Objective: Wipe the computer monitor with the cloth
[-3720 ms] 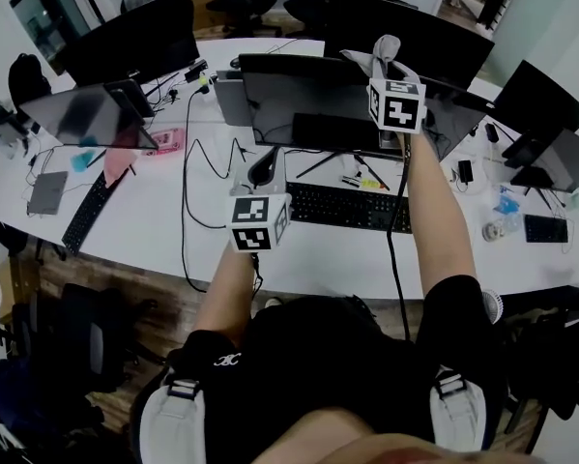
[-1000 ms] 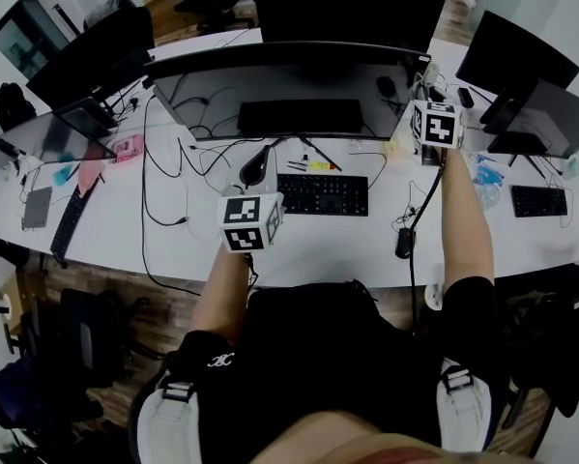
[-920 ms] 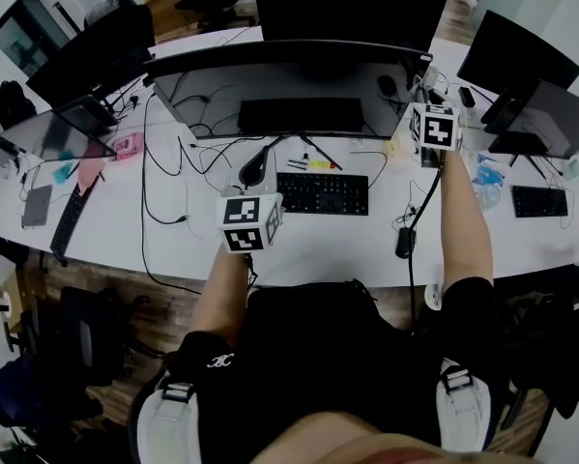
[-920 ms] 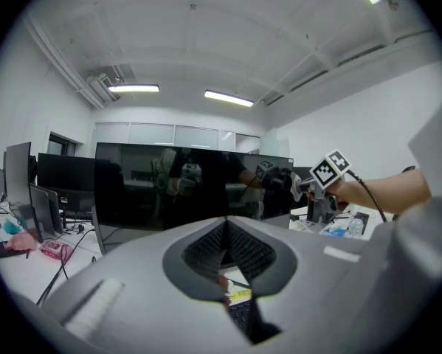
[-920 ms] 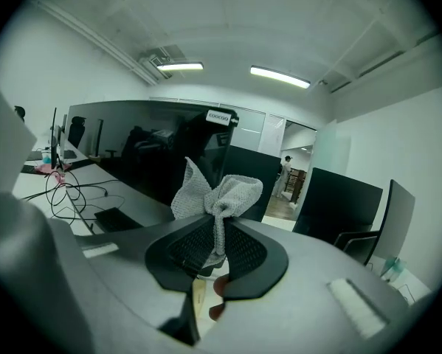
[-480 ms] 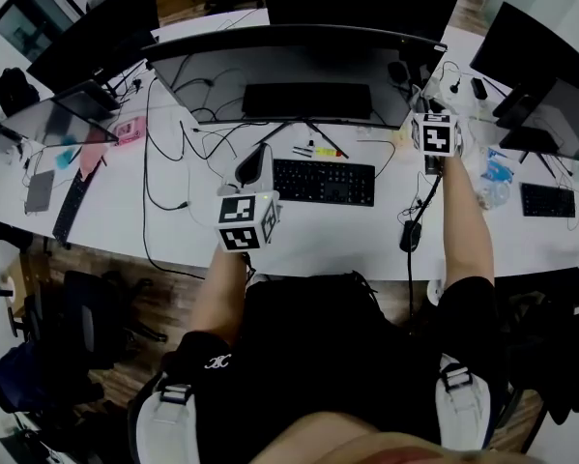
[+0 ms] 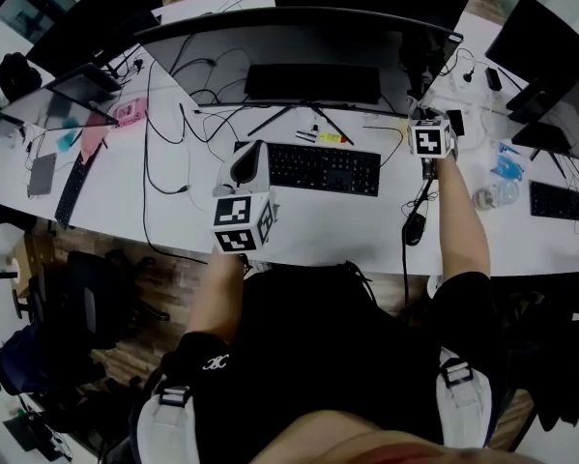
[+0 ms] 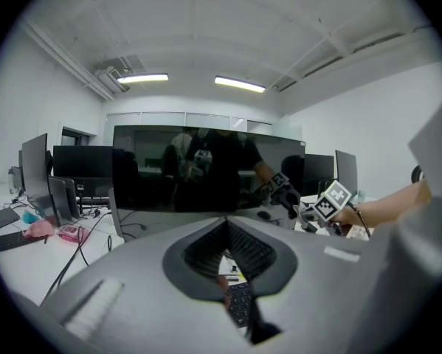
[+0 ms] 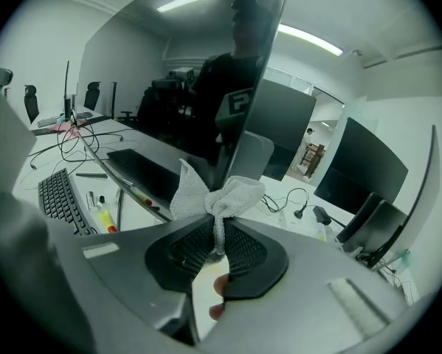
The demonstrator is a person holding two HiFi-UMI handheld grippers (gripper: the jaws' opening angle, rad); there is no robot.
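Note:
A wide curved dark monitor (image 7: pixel 299 51) stands at the back of the white desk (image 7: pixel 173 220); its screen fills the left gripper view (image 8: pixel 206 172) and rises at the left of the right gripper view (image 9: pixel 184 65). My right gripper (image 9: pixel 219 245) is shut on a white mesh cloth (image 9: pixel 215 192) bunched above the jaws, just off the monitor's right edge. From the head camera this gripper (image 7: pixel 430 143) hangs by the monitor's right end. My left gripper (image 7: pixel 248 167) hovers over the desk in front of the keyboard's left end, jaws shut on nothing (image 8: pixel 226 253).
A black keyboard (image 7: pixel 323 167) lies under the monitor, with pens (image 7: pixel 320 136) and loose cables (image 7: pixel 163 114) around it. A mouse (image 7: pixel 414 227) sits near the desk's front edge. Other monitors (image 7: pixel 550 37), a water bottle (image 7: pixel 492 196) and a second keyboard (image 7: pixel 557 201) crowd the right.
The right gripper with the cloth has come down from the monitor's top edge to beside its right end. The left gripper has stayed in front of the keyboard.

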